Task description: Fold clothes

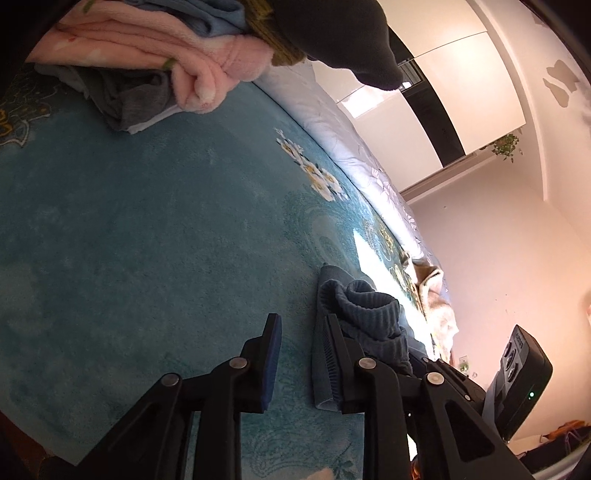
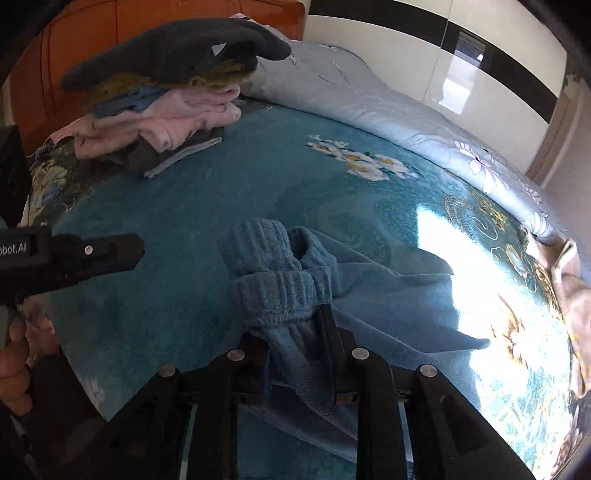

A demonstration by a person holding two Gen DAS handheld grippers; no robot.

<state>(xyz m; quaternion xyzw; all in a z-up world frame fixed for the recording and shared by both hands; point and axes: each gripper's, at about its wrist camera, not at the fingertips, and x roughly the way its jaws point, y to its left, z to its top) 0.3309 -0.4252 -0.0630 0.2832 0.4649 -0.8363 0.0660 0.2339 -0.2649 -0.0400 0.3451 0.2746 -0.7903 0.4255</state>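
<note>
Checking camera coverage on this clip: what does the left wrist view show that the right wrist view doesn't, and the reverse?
Left wrist only: the left gripper from behind, fingers apart with nothing between them, and a hanging plant on the wall.

Right wrist only: the right gripper closed on the blue garment, an orange wooden headboard, and the hand holding the left gripper.

Both: the blue garment, the folded pile and the teal blanket.
</note>
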